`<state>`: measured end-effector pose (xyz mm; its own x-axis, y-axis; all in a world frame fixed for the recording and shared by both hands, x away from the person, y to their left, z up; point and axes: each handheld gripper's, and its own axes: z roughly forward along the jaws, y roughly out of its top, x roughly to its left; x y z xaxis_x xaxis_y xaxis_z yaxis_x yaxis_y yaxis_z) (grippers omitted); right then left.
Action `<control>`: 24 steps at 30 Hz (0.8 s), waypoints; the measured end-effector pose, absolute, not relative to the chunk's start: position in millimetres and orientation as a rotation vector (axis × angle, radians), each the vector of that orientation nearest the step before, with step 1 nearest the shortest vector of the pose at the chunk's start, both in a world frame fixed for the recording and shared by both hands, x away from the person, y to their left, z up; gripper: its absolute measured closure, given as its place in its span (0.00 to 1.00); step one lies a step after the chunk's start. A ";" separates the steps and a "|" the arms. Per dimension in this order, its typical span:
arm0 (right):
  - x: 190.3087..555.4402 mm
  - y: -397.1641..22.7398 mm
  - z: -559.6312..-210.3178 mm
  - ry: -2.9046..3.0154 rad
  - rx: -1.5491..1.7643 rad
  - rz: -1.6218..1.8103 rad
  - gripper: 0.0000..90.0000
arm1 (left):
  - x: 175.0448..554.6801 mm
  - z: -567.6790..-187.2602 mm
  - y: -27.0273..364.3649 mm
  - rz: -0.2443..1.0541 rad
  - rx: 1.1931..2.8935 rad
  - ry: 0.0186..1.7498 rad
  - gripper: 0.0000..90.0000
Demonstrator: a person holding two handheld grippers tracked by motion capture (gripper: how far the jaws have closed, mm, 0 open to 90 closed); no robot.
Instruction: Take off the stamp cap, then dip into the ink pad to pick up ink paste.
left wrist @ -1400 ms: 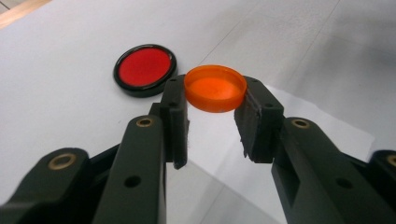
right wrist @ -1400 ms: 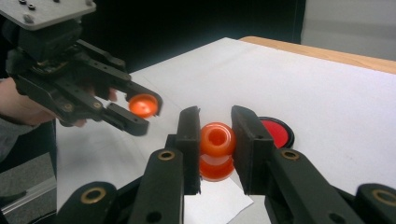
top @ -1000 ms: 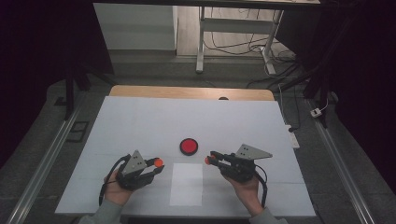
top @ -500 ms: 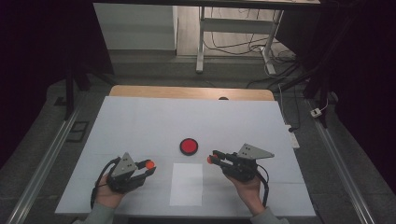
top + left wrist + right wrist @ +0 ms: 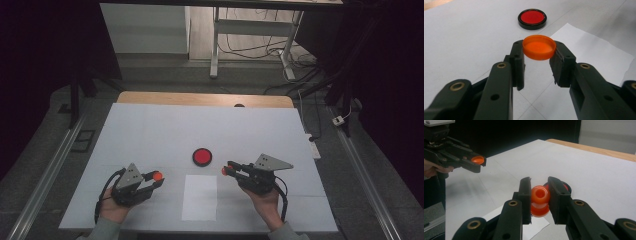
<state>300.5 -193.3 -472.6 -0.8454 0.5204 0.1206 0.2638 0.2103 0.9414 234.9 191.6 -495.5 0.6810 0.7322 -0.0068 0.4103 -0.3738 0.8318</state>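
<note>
Orange plastic is what both grippers hold. The left gripper (image 5: 537, 63) pinches a flat round orange plastic cap (image 5: 539, 47) by its rim, open side up. The right gripper (image 5: 539, 195) squeezes a small orange plastic piece with a round hole (image 5: 539, 195) tight between its jaws.

From the high view, the left gripper has slid a little to the left and toward the person since a second ago, so it now sits well apart from the white sheet of paper (image 5: 199, 196). The right gripper has stayed where it was. My guess is the cap and the holed piece go together, and the two are still far apart, so joining them has not started.

A round black dish with a red middle (image 5: 202, 156) lies untouched on the white table (image 5: 150, 130), between the two grippers and a bit farther back.

No words, brands or labels can be read anywhere.
</note>
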 end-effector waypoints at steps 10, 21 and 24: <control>304.2 -184.3 -472.7 2.274 0.725 1.655 0.81 | 236.8 -497.1 190.9 0.461 2.017 0.885 0.72; 313.6 -175.5 -469.2 2.266 0.725 1.659 0.81 | 237.3 -497.8 190.4 0.458 2.024 0.883 0.72; 318.4 -172.4 -470.9 2.270 0.730 1.648 0.81 | 237.8 -498.5 190.3 0.456 2.025 0.885 0.72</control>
<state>318.4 -172.4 -470.9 -0.8457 0.5254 0.0936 0.2517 0.2379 0.9381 237.8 190.3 -498.5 0.6822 0.7311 -0.0073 0.4183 -0.3821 0.8240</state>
